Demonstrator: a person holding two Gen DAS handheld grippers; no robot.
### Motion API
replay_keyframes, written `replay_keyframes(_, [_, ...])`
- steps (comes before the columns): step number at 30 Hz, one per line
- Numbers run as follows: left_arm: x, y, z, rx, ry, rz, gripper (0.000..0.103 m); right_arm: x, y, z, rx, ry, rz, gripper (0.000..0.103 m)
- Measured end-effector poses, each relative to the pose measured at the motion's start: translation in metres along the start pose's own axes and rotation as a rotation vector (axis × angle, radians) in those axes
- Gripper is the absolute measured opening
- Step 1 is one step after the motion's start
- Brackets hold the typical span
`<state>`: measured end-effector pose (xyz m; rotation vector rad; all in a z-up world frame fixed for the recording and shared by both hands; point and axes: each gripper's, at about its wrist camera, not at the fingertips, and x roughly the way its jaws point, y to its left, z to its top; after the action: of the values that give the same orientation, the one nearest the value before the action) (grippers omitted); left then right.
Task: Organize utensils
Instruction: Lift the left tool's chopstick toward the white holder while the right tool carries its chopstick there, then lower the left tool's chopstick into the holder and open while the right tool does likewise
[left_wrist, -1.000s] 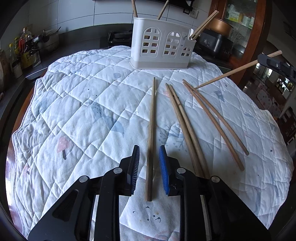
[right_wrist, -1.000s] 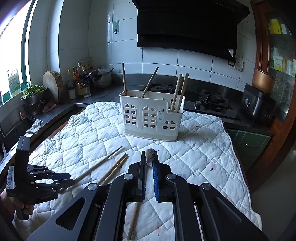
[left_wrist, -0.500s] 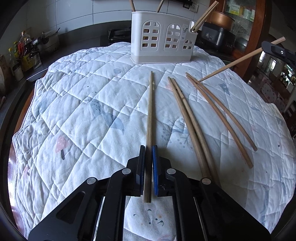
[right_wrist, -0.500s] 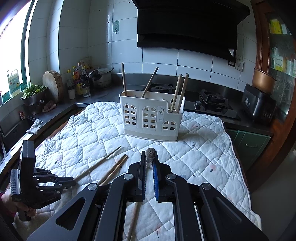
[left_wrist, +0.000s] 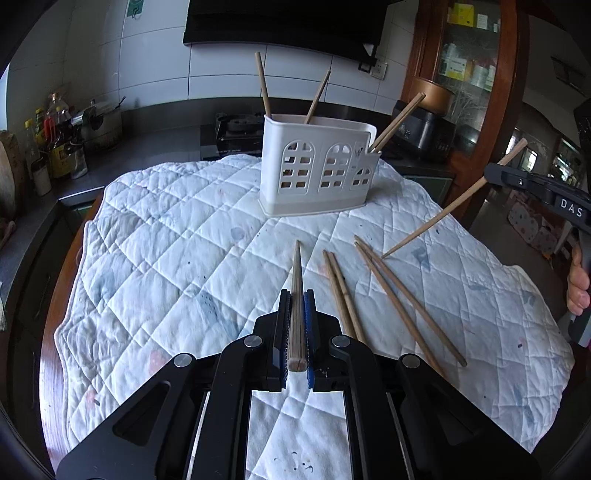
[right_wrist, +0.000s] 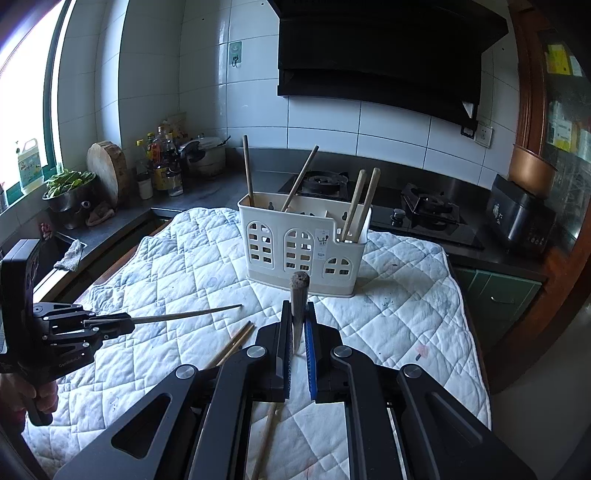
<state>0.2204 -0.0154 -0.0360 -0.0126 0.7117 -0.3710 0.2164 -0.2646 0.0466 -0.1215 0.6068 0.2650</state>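
Ahead of your left gripper (left_wrist: 295, 306) stands the utensil holder (left_wrist: 317, 173) on the quilted cloth (left_wrist: 166, 258), four chopsticks standing in it. To that gripper's right, two pairs of chopsticks (left_wrist: 373, 291) lie on the cloth. Farther right, your right gripper (left_wrist: 495, 177) hangs above the cloth. Behind the holder sits the stove (right_wrist: 424, 210).

left gripper (left_wrist: 296, 295): fingers clamped, tilted down | right gripper (right_wrist: 298, 308): fingers clamped, tilted down
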Motion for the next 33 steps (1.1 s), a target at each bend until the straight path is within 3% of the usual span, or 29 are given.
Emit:
replay_keyframes(11, [-0.015, -0.003, 0.055, 0.038, -0.048, -0.021, 0.006, -0.009, -0.015, 0.075, -0.025, -0.049, 0.008, 0.007])
replay_keyframes(21, [-0.035, -0.012, 0.136, 0.087, -0.118, -0.041, 0.006, -0.004, -0.034, 0.154, -0.009, -0.092, -0.03, 0.007])
replay_keyframes(27, [-0.052, -0.021, 0.194, 0.116, -0.235, -0.019, 0.006, 0.021, -0.043, 0.172, -0.025, -0.055, -0.075, 0.007])
replay_keyframes(33, [-0.028, -0.02, 0.231, 0.098, -0.249, 0.021, 0.006, 0.05, -0.055, 0.173, -0.023, -0.005, -0.093, 0.007])
